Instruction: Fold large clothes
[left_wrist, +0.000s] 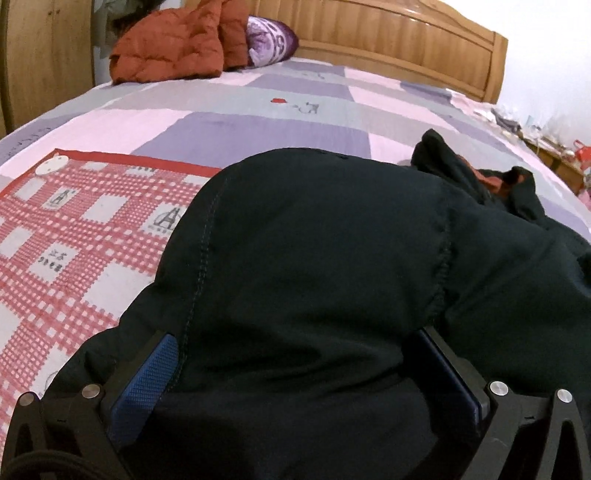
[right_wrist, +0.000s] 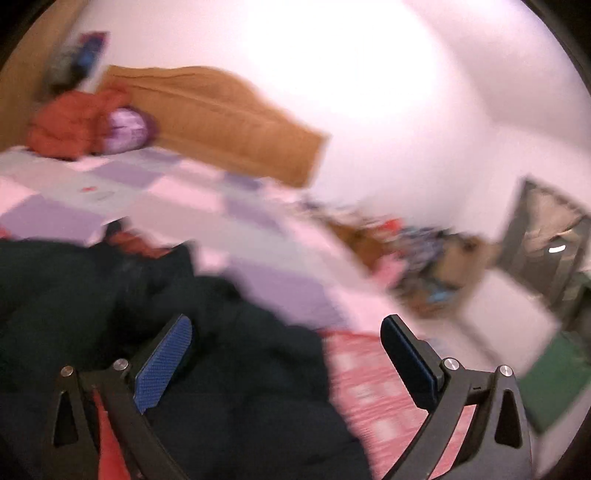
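Observation:
A large black padded jacket (left_wrist: 314, 258) with an orange-red lining lies bunched on the bed. My left gripper (left_wrist: 295, 369) has its jaws wide apart, with a thick fold of the jacket bulging between the blue pads (left_wrist: 147, 384). The pads do not pinch it. In the blurred right wrist view the same jacket (right_wrist: 221, 350) lies low and left. My right gripper (right_wrist: 291, 354) is open and empty above the jacket's edge, its right finger over the red checked cloth (right_wrist: 373, 387).
The bed has a pink, purple and grey patchwork cover (left_wrist: 258, 110) and a red checked cloth (left_wrist: 74, 229) at front left. An orange puffy jacket (left_wrist: 170, 48) and a purple pillow (left_wrist: 269, 38) lie by the wooden headboard (left_wrist: 388, 40). A cluttered side table (right_wrist: 417, 254) stands right.

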